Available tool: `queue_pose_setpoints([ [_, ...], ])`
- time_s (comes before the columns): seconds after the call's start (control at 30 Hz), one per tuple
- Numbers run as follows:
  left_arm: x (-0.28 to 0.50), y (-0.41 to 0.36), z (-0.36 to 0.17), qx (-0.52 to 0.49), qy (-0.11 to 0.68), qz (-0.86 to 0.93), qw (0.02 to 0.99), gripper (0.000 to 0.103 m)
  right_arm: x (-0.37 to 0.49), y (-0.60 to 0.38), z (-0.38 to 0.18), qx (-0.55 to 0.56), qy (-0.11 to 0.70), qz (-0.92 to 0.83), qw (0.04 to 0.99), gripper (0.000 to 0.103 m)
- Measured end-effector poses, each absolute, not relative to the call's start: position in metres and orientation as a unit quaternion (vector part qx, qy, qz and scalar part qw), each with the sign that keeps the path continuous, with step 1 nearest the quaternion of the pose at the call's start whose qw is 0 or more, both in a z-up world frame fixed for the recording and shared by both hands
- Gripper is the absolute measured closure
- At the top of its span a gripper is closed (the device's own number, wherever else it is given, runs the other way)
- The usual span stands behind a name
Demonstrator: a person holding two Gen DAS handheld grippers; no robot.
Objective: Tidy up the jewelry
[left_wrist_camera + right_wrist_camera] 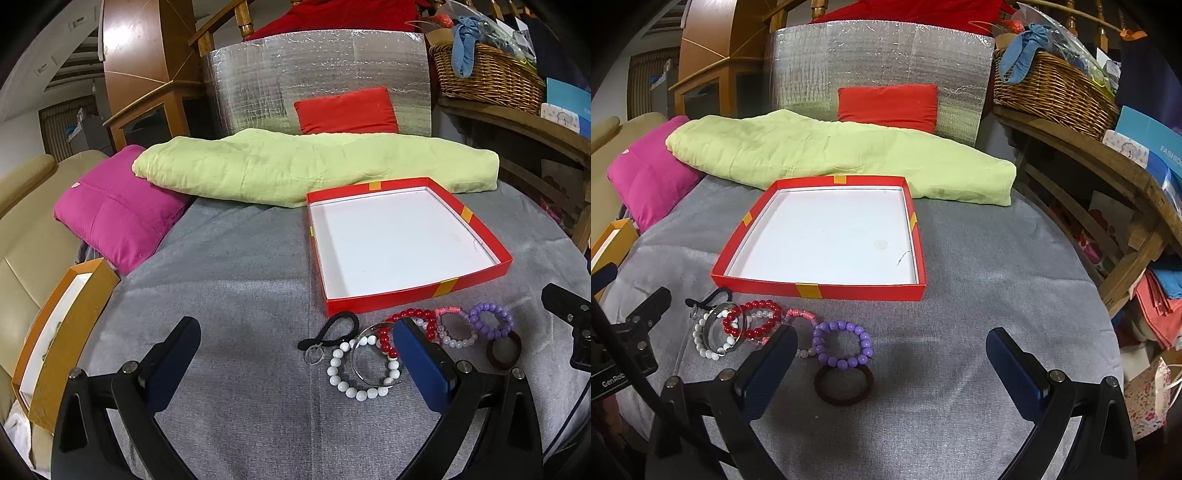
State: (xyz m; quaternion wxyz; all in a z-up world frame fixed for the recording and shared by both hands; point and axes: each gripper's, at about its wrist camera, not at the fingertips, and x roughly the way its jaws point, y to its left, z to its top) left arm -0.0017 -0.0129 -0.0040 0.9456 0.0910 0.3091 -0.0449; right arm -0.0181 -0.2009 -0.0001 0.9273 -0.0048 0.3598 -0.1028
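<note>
Both the left gripper (pixel 293 354) and the right gripper (pixel 892 360) are held wide, with nothing between the fingers. The jewelry is bunched just ahead of them, short of the empty red box (pixel 820 290). The white bead bracelet (pixel 360 373), metal bangle (pixel 720 326) and red bead bracelet (pixel 757 321) are overlapped, so two pieces could be dragged or lifted together if one is pinched carelessly.

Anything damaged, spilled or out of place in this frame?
Only minor things: the red tray has a small round stain and a thin dark scratch on its white floor. The bracelets lie overlapping in front of it, none inside yet.
</note>
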Motion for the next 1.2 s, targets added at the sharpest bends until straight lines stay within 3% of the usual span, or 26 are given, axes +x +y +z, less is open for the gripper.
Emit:
queue_pose_setpoints([
  [1.2,-0.0012,-0.0034,-0.0048,0.092,0.310,-0.035,0.946,0.000,-0.0135,-0.1960,-0.0054,-0.003,0.367,-0.095,0.926,0.000],
])
